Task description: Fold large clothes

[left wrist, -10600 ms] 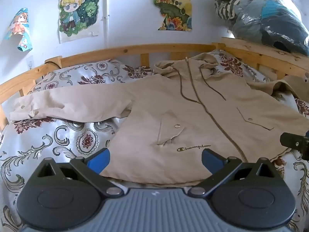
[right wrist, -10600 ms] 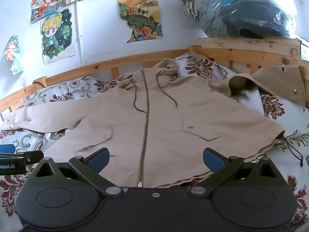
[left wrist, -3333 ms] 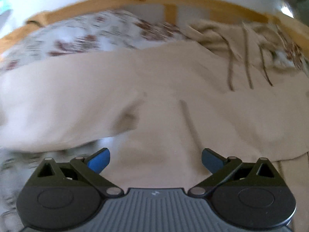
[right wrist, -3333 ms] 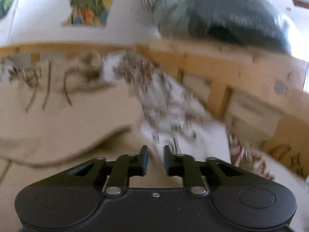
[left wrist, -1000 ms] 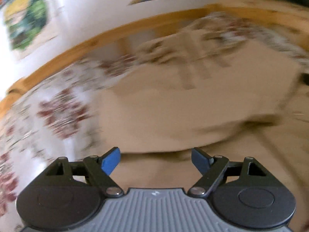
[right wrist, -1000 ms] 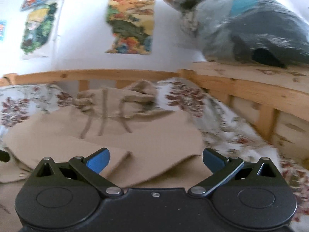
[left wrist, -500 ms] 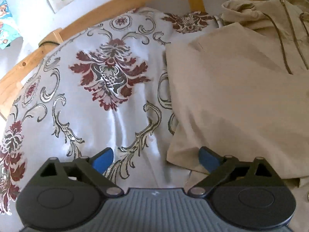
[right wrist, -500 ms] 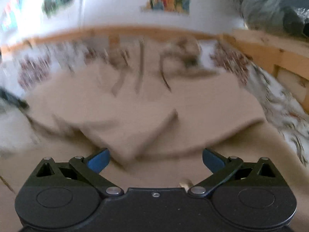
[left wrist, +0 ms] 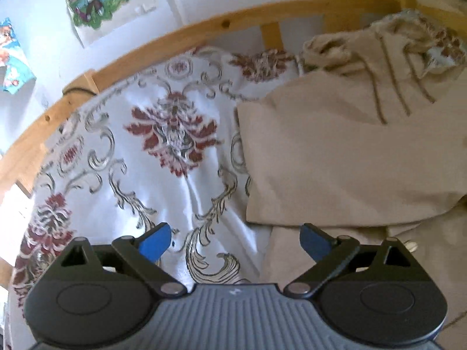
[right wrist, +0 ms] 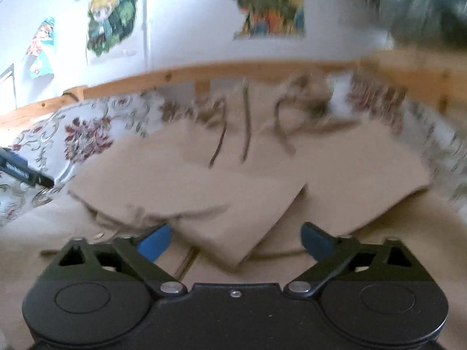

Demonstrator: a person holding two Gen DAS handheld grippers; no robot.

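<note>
A beige hooded jacket [left wrist: 335, 157] lies on the floral bedsheet [left wrist: 163, 157], hood and drawstrings toward the headboard. Both sleeves are folded in across its chest, and the overlapping folds show in the blurred right wrist view [right wrist: 233, 201]. My left gripper [left wrist: 235, 237] is open and empty, above the jacket's left edge where it meets the sheet. My right gripper [right wrist: 235, 237] is open and empty, above the folded sleeves at mid-chest. The tip of the left gripper [right wrist: 17, 170] shows at the left edge of the right wrist view.
A wooden bed rail [left wrist: 204, 32] runs behind the bed and along its right side [right wrist: 408, 67]. Cartoon posters [right wrist: 112, 14] hang on the white wall. A bag of clothes [right wrist: 423, 5] sits on the rail at the upper right.
Both sleeves have been folded onto the chest since the jacket lay spread out. In the last half second both grippers have pulled back slightly and stayed open.
</note>
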